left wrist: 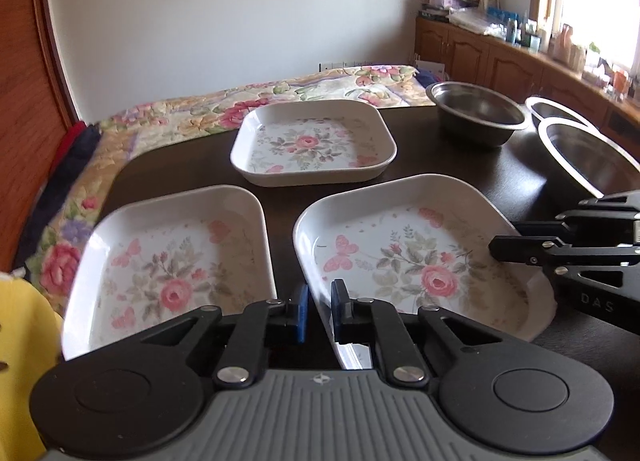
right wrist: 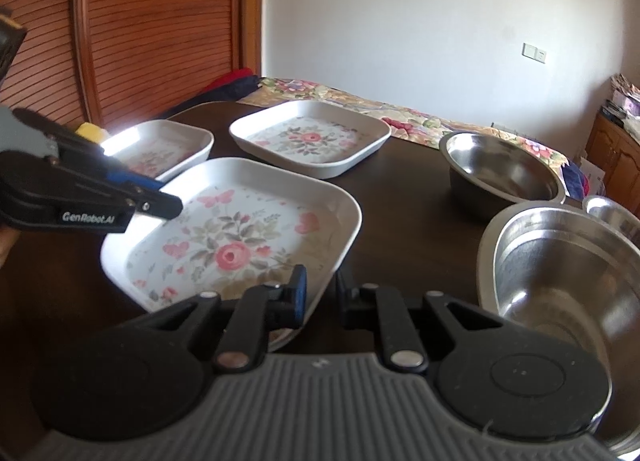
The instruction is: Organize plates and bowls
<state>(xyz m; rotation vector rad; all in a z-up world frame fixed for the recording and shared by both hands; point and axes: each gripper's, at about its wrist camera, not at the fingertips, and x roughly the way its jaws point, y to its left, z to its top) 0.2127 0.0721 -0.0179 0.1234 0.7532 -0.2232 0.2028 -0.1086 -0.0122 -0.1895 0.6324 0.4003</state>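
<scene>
Nothing looks sorted yet. Three white square melamine plates with a pink rose print lie apart on the dark brown wooden table [left wrist: 420, 141], none stacked: one toward the far edge [left wrist: 314, 141], one at the near left corner [left wrist: 168, 257], and one at the near middle [left wrist: 416, 257]. Three round stainless-steel bowls sit along the right edge: one toward the far side [left wrist: 478, 113], a large one nearer [right wrist: 560, 273], and a third [left wrist: 554, 109] peeping out behind the large one. Only this last pair sits close together, and whether they touch I cannot tell. By my judgement, stacking the plates and nesting the bowls is all still to do.

The near-middle plate is the one in hand. The left gripper [left wrist: 320, 311] has its blue pads set either side of that plate's near left rim, drawn in on it so that it appears clamped. The right gripper [right wrist: 322, 297] straddles the same plate's near right rim; its pads stand close to the wall, but whether they actually pinch it I cannot tell. The plate seems tilted between them, though whether it is clear of the table is unsure.
</scene>
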